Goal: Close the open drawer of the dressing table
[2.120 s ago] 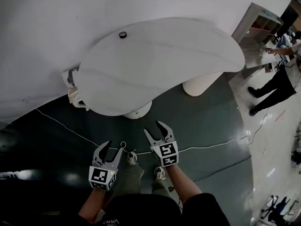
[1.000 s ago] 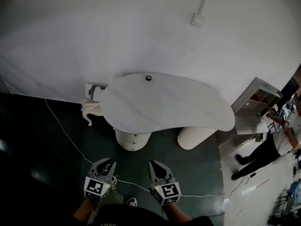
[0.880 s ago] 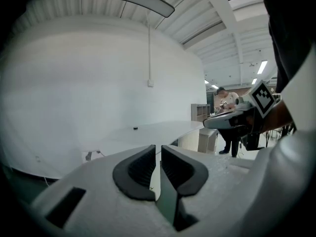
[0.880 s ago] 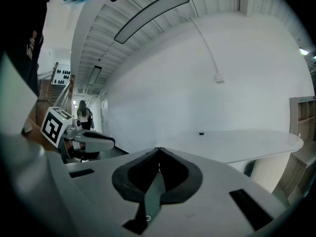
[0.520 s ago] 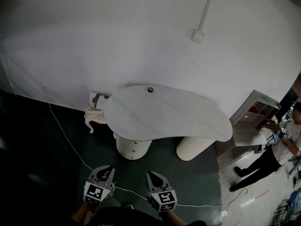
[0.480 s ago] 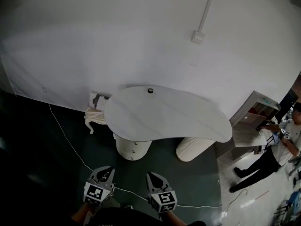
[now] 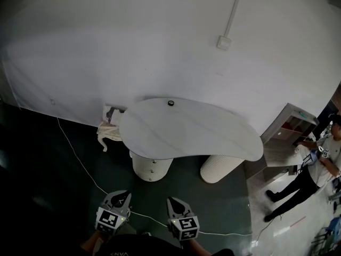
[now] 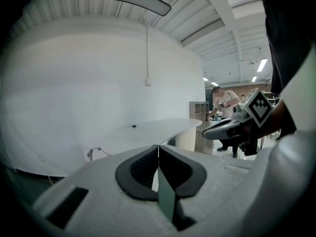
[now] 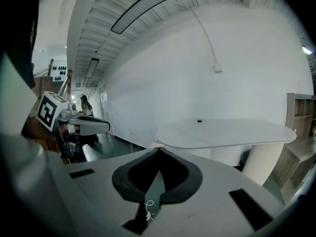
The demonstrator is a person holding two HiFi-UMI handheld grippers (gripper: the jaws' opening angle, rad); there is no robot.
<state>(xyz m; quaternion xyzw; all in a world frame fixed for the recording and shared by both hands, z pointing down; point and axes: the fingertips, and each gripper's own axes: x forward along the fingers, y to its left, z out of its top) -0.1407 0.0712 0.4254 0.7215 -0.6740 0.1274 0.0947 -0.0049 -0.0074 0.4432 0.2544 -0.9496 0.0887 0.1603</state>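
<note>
Now the fingers of the left gripper [image 7: 121, 194] and the right gripper [image 7: 172, 200] are pressed together on nothing, the left having just closed. We have backed away, so the table [image 7: 192, 127] stands well apart at twelve o'clock. Its drawer pedestal [image 7: 152, 167] looks flush, so we judge the closing done. A cable [image 7: 80, 161] crosses the floor between us and it. A person [image 7: 309, 169] stands at two o'clock.

A: Left gripper [image 8: 158, 146]: jaws have just been closing; tips now meet, nothing between them.
B: Noted. Beyond them stands the dressing table [image 8: 158, 129], white top, small dark object [image 8: 134, 126] on it. Right gripper [image 8: 207, 134] alongside, at right.
</note>
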